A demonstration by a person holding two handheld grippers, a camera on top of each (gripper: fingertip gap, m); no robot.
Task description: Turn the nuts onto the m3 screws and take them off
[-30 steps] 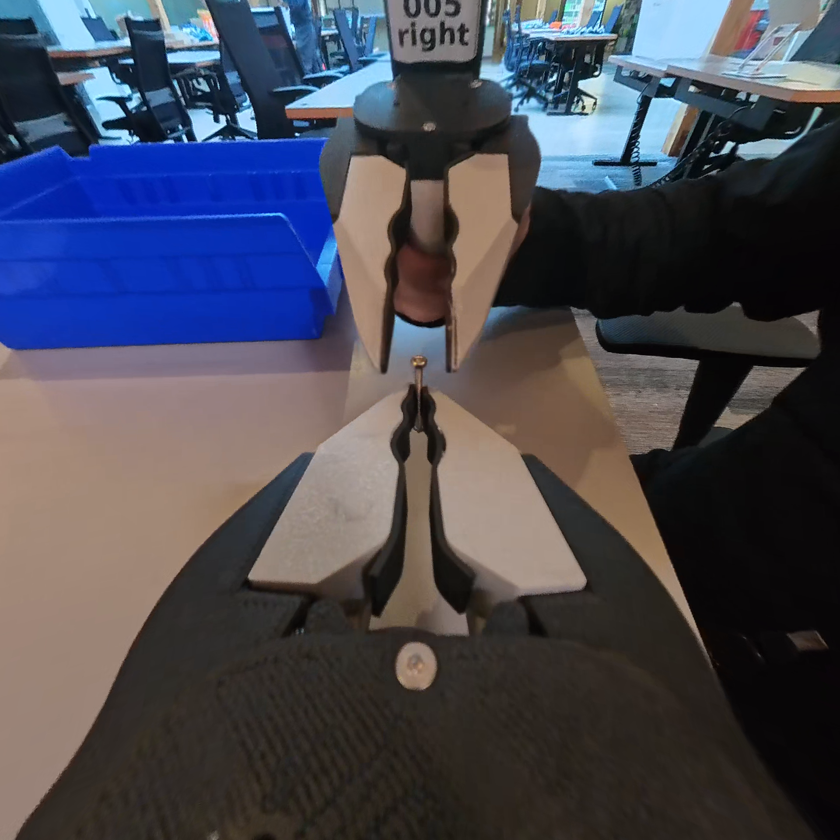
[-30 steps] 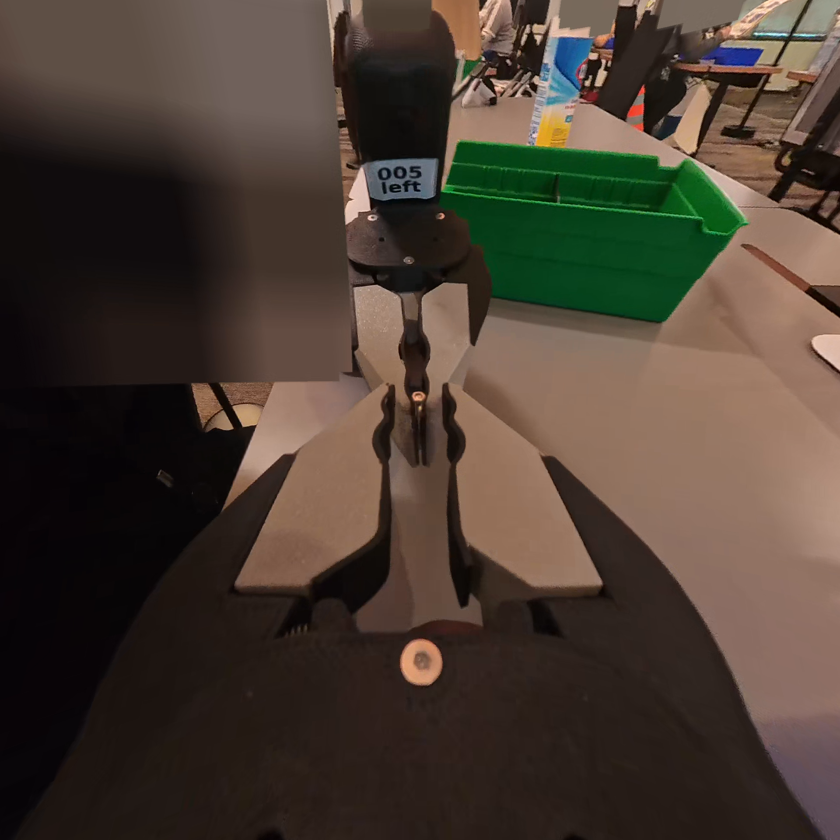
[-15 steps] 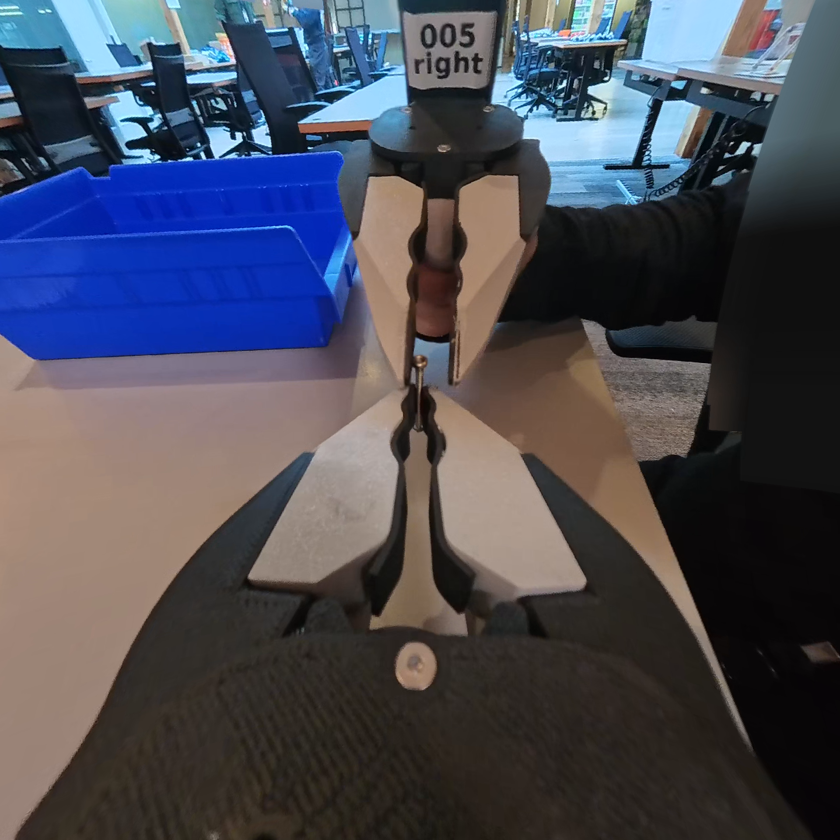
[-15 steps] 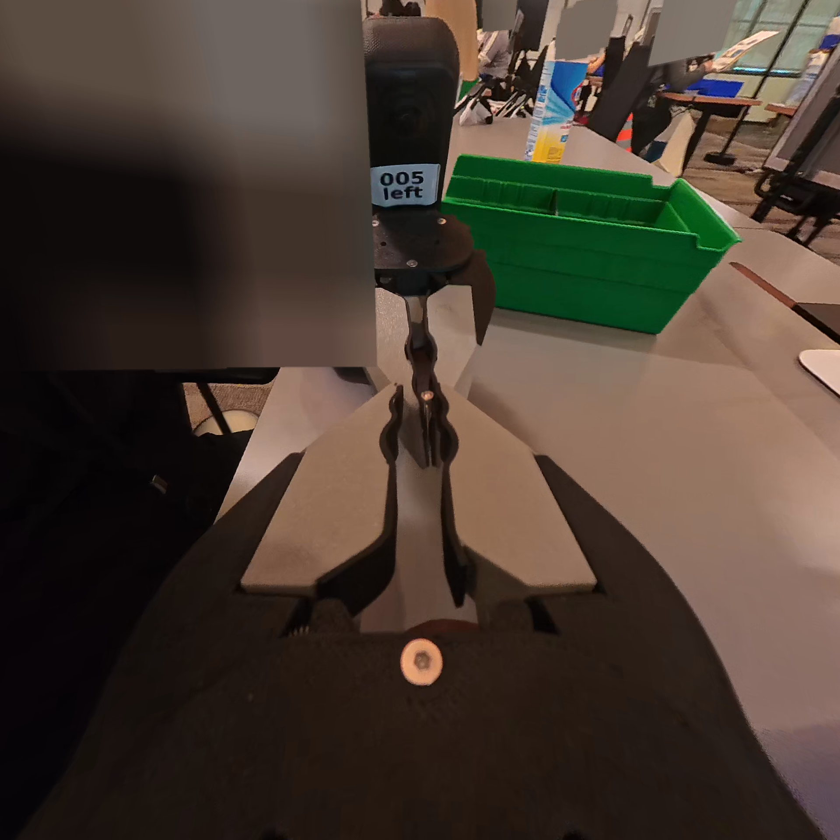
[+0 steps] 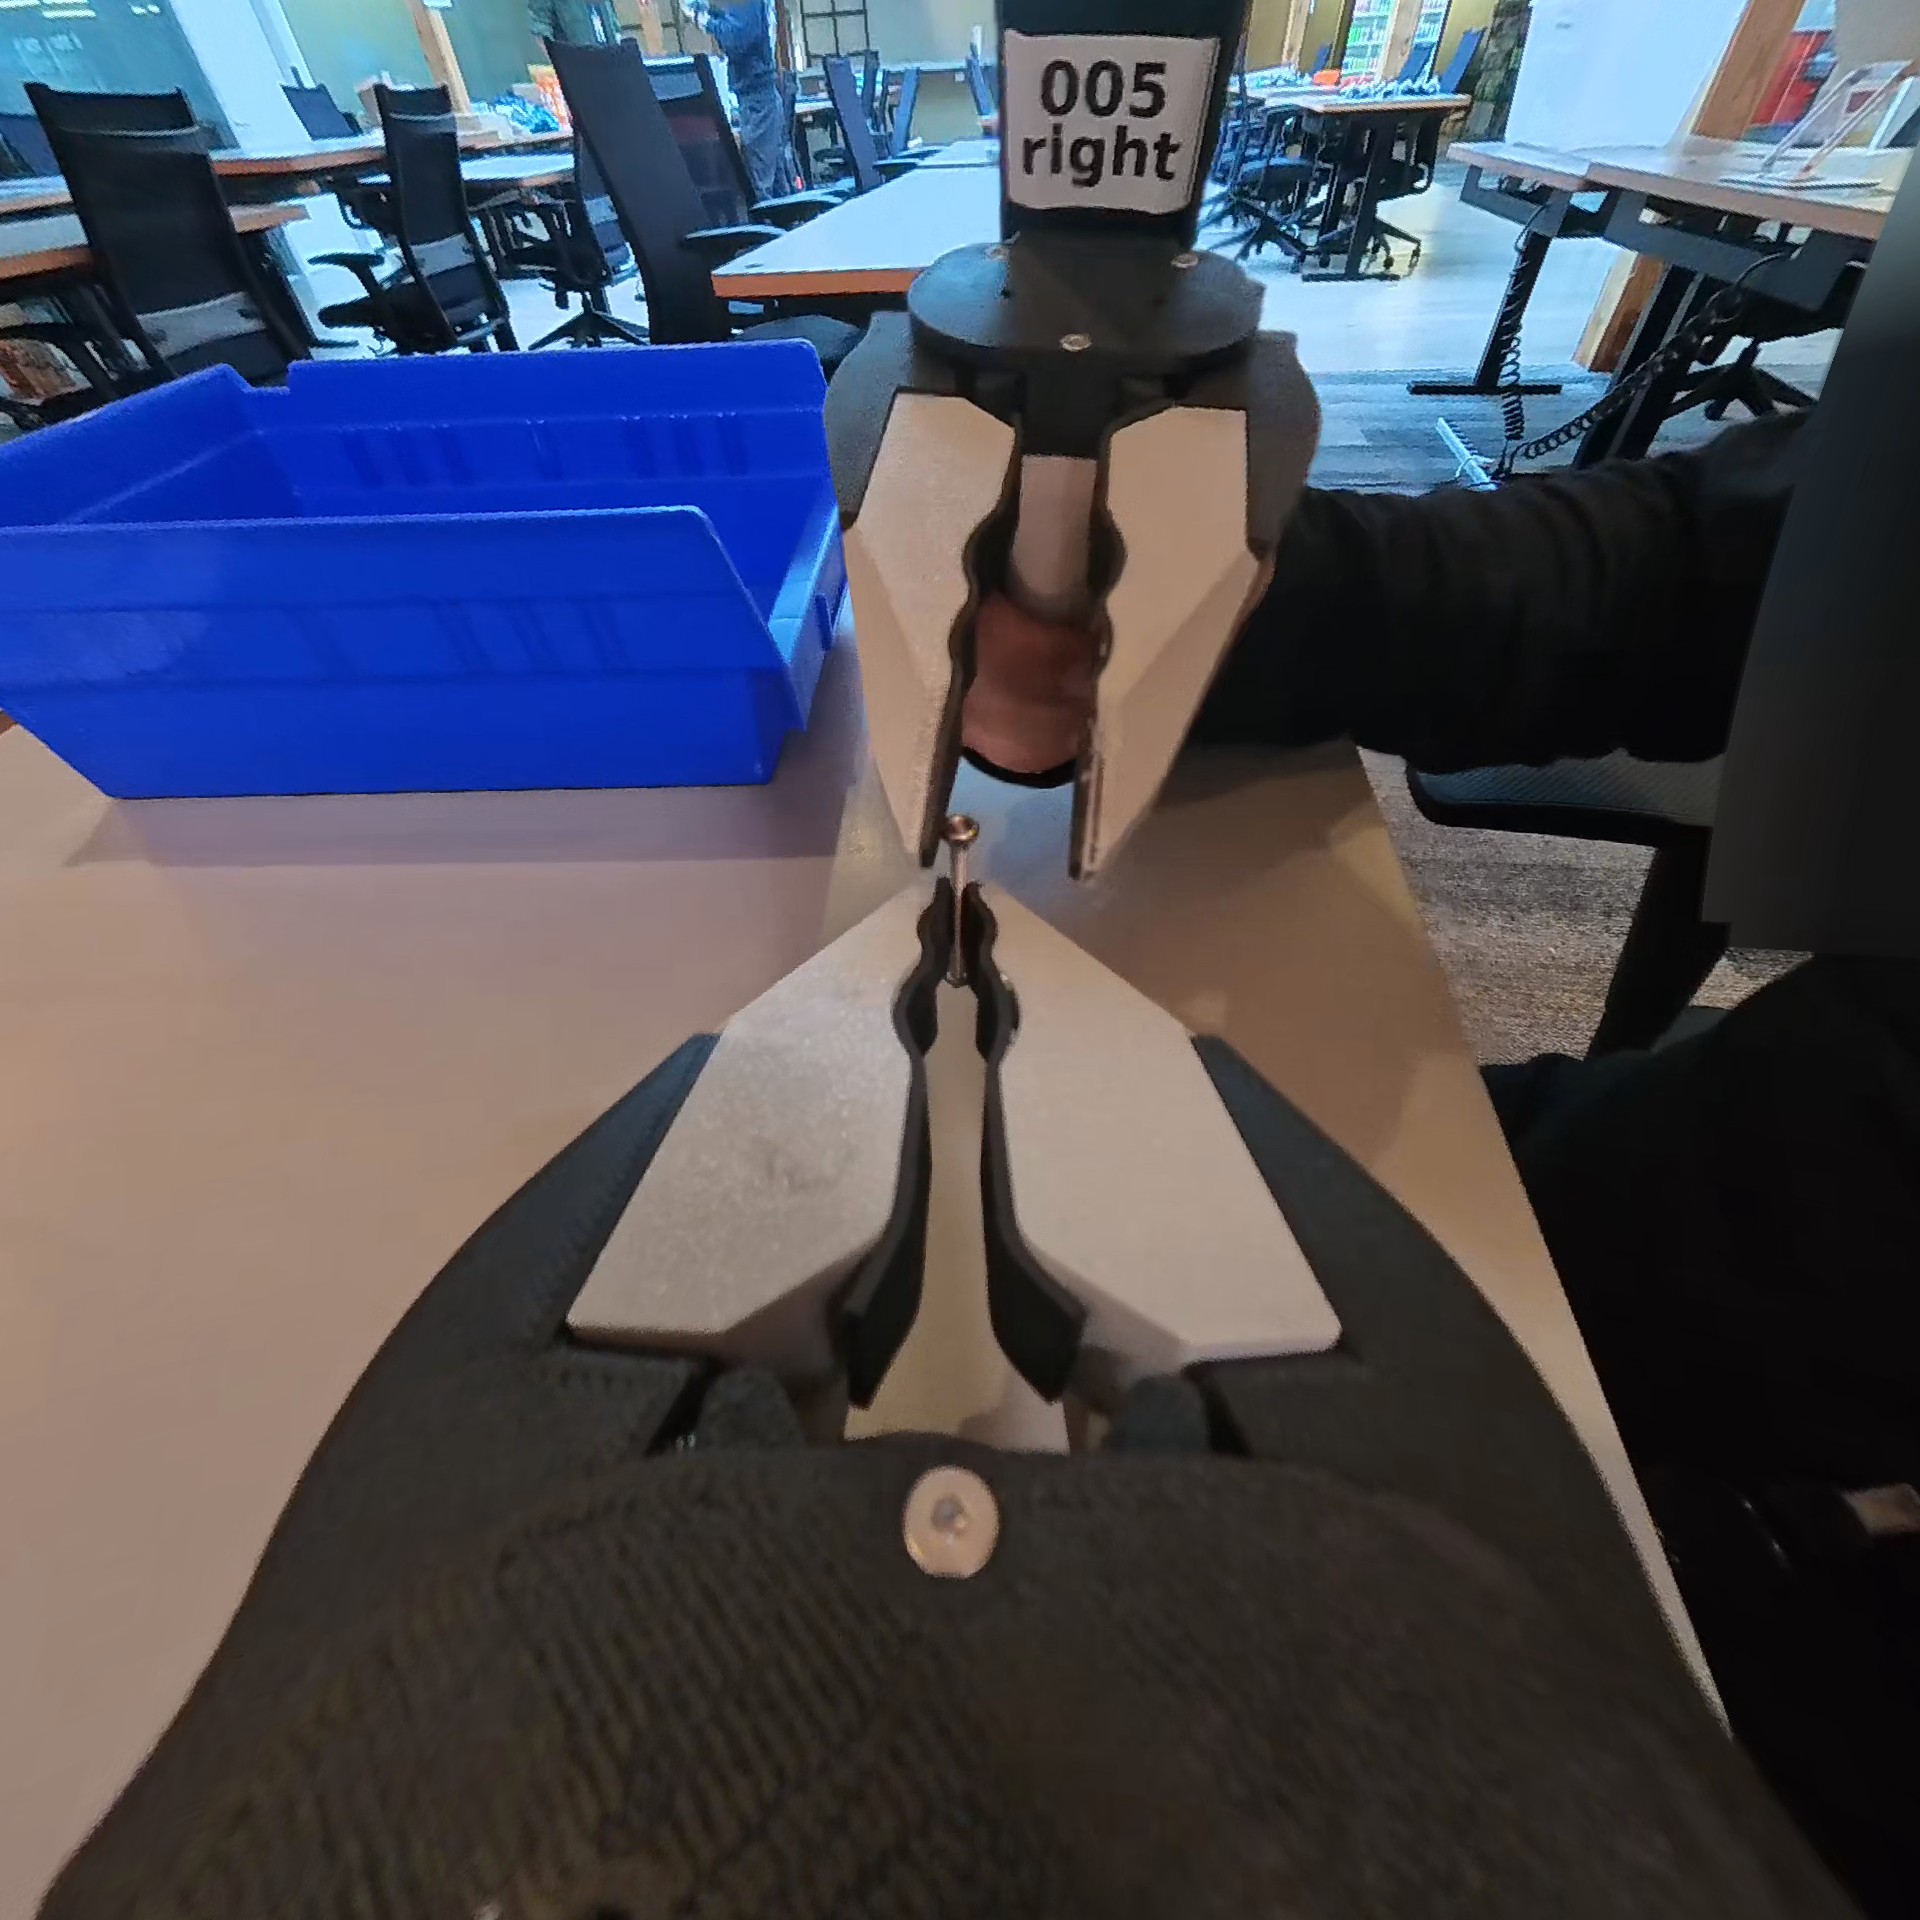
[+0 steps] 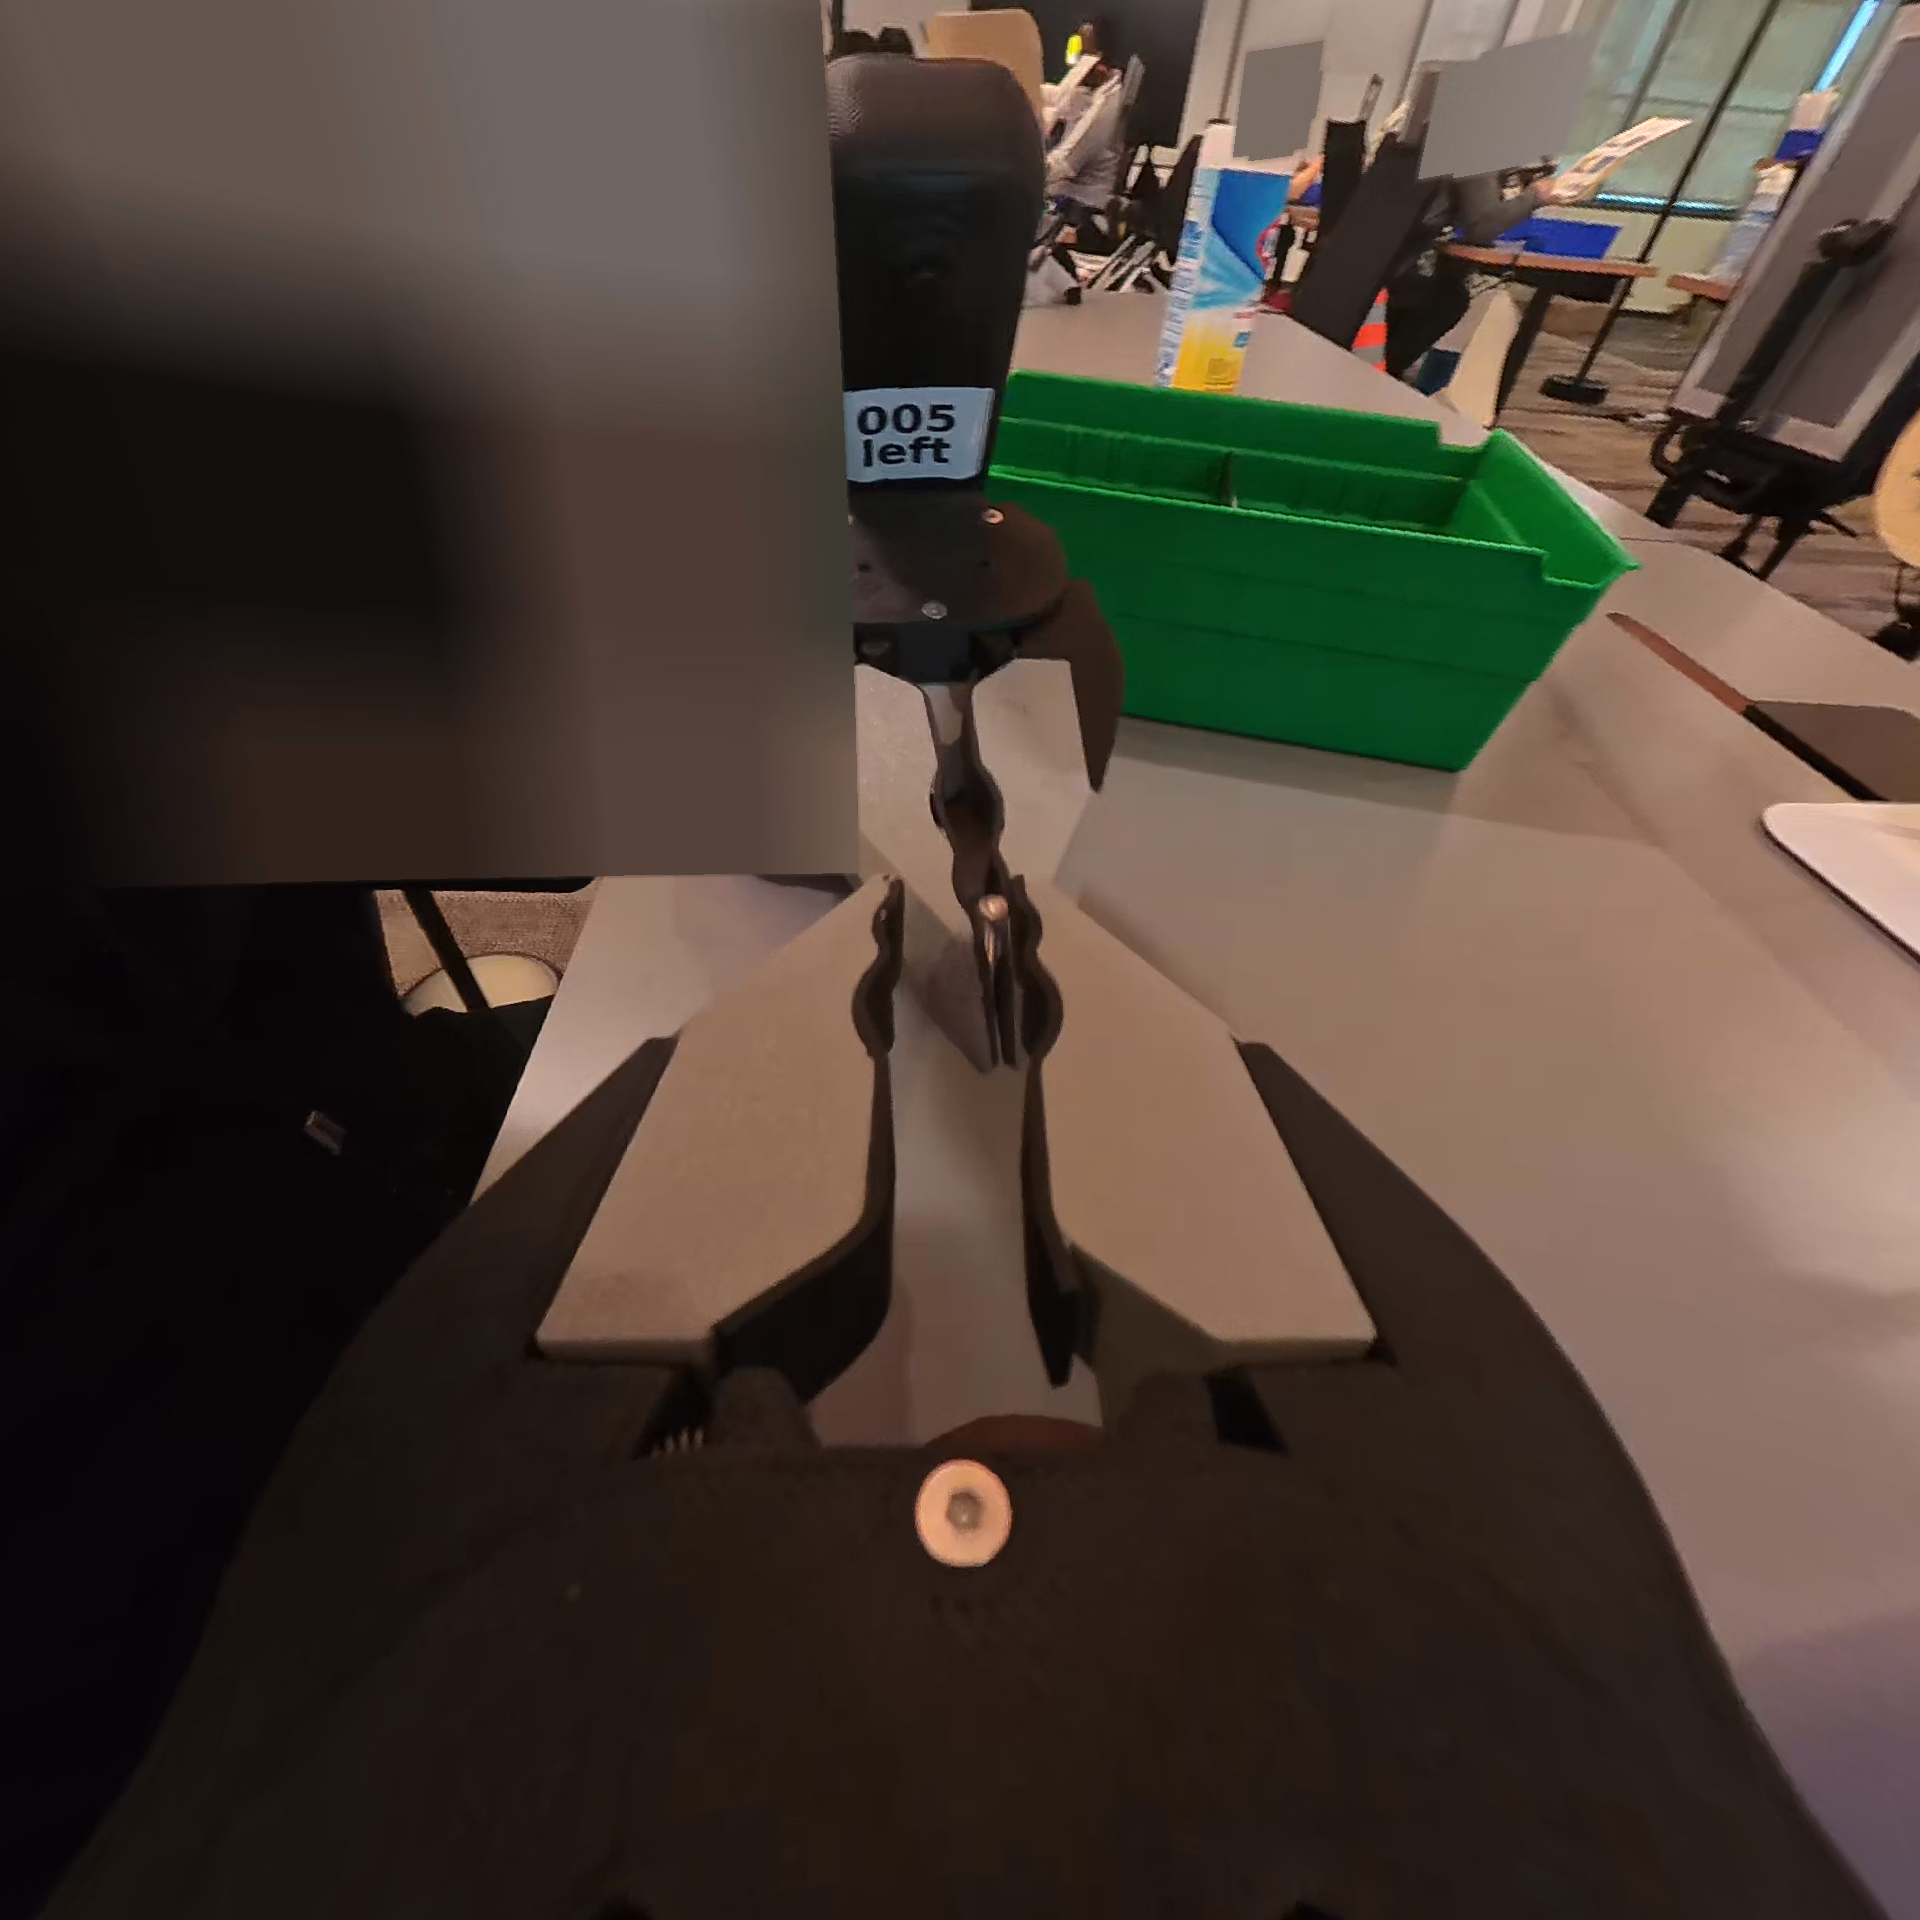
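- An open office with rows of black chairs and long tables lies behind a pale desk (image 5: 312, 1091).
- A blue bin (image 5: 416, 603) stands on the desk in the left wrist view; a green bin (image 6: 1299, 582) stands on it in the right wrist view, with a spray bottle (image 6: 1210, 281) behind it.
- The left tongs (image 5: 956, 914) are pinched narrow on a thin screw (image 5: 958, 883), which sticks out past their tips with its head foremost.
- The right tongs (image 5: 1003, 862) face them tip to tip, parted fairly wide, and hold nothing.
- The screw head (image 6: 992, 909) sits just beside one of their fingers (image 6: 1039, 997); whether it touches cannot be told.
- No nut can be made out on the screw.
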